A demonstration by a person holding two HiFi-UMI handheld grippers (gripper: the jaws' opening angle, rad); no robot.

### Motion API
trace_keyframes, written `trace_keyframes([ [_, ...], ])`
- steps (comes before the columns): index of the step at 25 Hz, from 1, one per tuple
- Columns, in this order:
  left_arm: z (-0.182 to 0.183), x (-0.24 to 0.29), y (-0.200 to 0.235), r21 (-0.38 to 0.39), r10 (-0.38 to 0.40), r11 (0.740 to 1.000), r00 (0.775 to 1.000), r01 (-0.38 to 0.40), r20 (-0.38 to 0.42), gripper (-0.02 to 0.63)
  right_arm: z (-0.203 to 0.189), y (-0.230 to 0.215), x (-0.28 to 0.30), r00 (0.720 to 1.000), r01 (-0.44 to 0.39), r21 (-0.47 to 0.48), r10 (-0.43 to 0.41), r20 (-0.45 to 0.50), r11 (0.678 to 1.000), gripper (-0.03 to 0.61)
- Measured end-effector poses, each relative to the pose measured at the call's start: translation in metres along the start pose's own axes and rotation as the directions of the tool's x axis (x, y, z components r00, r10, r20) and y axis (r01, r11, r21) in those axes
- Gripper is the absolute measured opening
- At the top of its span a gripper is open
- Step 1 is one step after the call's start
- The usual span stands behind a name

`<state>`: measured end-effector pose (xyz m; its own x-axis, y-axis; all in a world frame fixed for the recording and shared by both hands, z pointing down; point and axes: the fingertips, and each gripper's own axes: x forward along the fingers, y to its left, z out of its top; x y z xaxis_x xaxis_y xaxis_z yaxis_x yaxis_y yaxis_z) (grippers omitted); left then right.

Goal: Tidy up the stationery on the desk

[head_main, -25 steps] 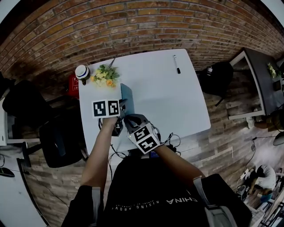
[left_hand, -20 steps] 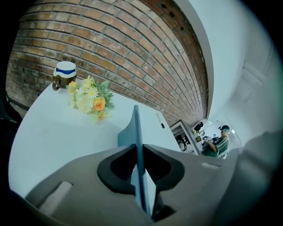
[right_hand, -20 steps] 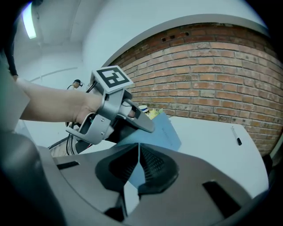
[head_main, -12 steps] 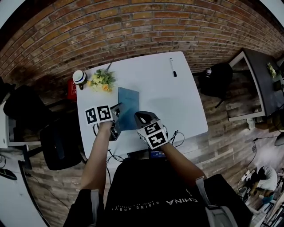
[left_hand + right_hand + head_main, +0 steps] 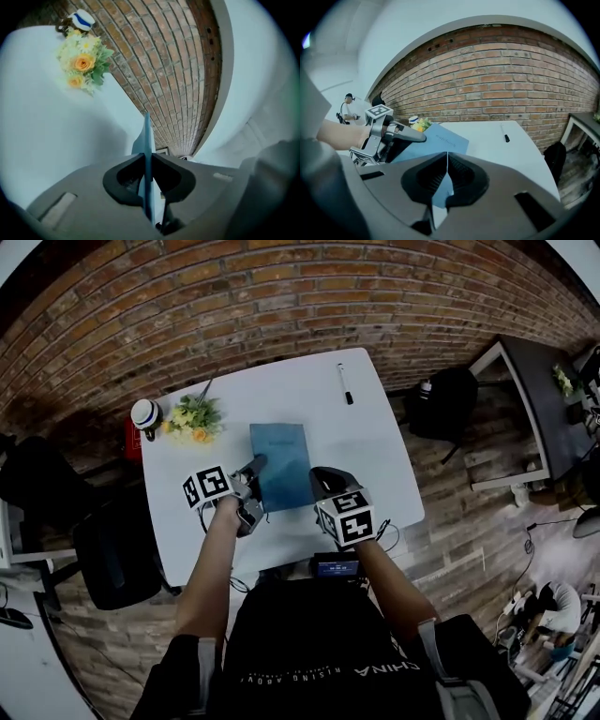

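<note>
Notebook — thin, blue, rectangular, matte cover

We wear a black T-shirt with a line of white lettering across it, and grey straps run over our right shoulder. Our left gripper and right gripper have smooth grey shells, and each carries a white cube printed with black square markers. Inside the jaws are black pads with fine ridges. Thin black cables trail from the grippers, and a small device with a blue-lit screen sits at our chest
</note>
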<state>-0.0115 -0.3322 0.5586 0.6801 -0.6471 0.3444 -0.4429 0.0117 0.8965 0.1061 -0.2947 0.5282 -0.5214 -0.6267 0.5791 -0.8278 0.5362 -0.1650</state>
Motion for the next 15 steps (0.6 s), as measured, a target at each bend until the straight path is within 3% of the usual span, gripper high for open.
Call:
trace_keyframes([
  [3,0.0,0.001,0.016,-0.036,0.006,0.999,1.0,-0.006,0.018,0.054,-0.002,-0.014,-0.003,1.0,0.018,0.009,-0.017,-0.011,1.0,0.015],
  [15,-0.002,-0.015,0.079,-0.006,0.146,0.989,0.989,-0.146,-0.012,0.054,-0.009,-0.016,0.013,0.998,0.002,-0.008,-0.003,-0.058,1.0,0.015],
])
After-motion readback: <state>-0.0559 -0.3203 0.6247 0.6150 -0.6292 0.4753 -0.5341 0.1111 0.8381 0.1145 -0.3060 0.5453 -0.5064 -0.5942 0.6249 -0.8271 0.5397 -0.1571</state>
